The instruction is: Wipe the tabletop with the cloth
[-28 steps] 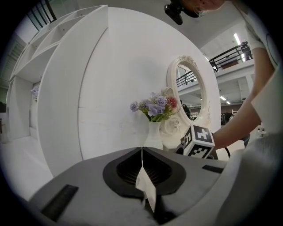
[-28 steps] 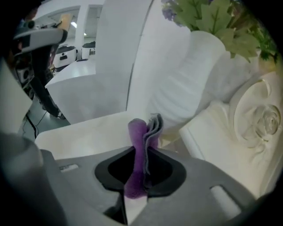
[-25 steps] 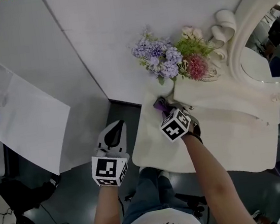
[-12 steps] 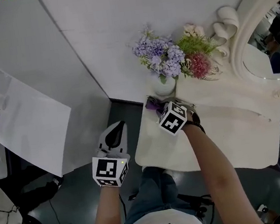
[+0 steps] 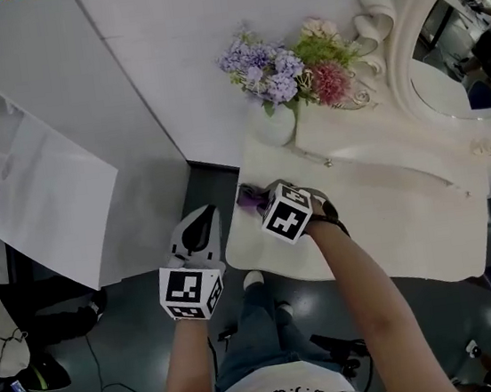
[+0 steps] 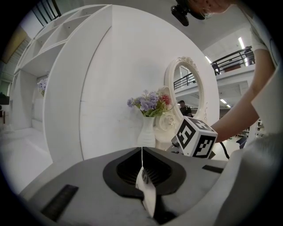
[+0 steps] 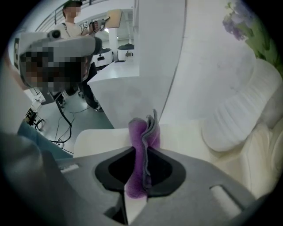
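A purple cloth (image 7: 143, 141) is pinched between the jaws of my right gripper (image 7: 142, 152), which is shut on it. In the head view the cloth (image 5: 250, 198) rests on the left end of the cream tabletop (image 5: 384, 226), under the right gripper (image 5: 269, 204). My left gripper (image 5: 199, 234) hangs off the table's left side over the dark floor. Its jaws are shut together with nothing between them, as the left gripper view shows (image 6: 142, 154).
A white vase (image 5: 274, 126) of purple and pink flowers (image 5: 278, 65) stands at the table's back left, close to the cloth. An oval mirror (image 5: 458, 37) in an ornate frame rises at the back right. A white wall panel (image 5: 40, 200) stands to the left.
My right gripper has dragged the cloth leftward and toward the table's front-left corner, away from the vase. The left gripper has held its place.
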Demonstrator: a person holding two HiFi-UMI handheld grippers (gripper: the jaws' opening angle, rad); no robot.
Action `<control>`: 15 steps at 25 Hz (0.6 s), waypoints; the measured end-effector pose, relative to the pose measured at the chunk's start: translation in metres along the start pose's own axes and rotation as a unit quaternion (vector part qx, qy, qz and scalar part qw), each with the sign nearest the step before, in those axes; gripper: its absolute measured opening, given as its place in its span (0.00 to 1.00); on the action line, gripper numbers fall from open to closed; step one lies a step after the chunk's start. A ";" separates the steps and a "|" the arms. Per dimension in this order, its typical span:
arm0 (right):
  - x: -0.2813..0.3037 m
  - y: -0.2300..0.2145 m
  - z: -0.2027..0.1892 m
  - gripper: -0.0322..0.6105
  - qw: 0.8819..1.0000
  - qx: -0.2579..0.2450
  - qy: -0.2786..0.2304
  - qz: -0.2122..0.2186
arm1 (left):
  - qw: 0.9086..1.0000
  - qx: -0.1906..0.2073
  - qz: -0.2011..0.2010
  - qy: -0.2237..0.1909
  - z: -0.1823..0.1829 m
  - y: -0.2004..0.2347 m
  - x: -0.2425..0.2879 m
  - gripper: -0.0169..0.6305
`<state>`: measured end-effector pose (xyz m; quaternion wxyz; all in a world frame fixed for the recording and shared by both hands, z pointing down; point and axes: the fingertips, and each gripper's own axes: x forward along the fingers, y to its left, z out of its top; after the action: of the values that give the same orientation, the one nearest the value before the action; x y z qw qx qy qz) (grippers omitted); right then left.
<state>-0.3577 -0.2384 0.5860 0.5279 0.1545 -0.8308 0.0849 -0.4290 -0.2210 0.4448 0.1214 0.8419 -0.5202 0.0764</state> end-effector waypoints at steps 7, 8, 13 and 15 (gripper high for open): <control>-0.007 0.083 -0.006 0.16 0.998 0.001 -0.015 0.058 | 1.000 -0.003 0.014 -0.003 -0.009 -0.022 -0.032 0.03; -0.007 0.096 -0.007 0.16 0.998 -0.006 -0.015 0.065 | 1.000 -0.004 0.017 -0.004 -0.010 -0.025 -0.037 0.03; -0.015 0.158 -0.018 0.16 0.994 -0.036 -0.013 0.105 | 1.000 0.001 0.018 -0.012 -0.012 -0.045 -0.057 0.03; -0.022 0.183 -0.023 0.16 0.991 -0.041 -0.020 0.128 | 1.000 0.003 0.017 -0.014 -0.011 -0.055 -0.066 0.03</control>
<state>-0.3931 -0.0562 0.5798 0.5021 0.0266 -0.8567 0.1153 -0.4093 -0.1372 0.4320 0.1099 0.8344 -0.5358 0.0680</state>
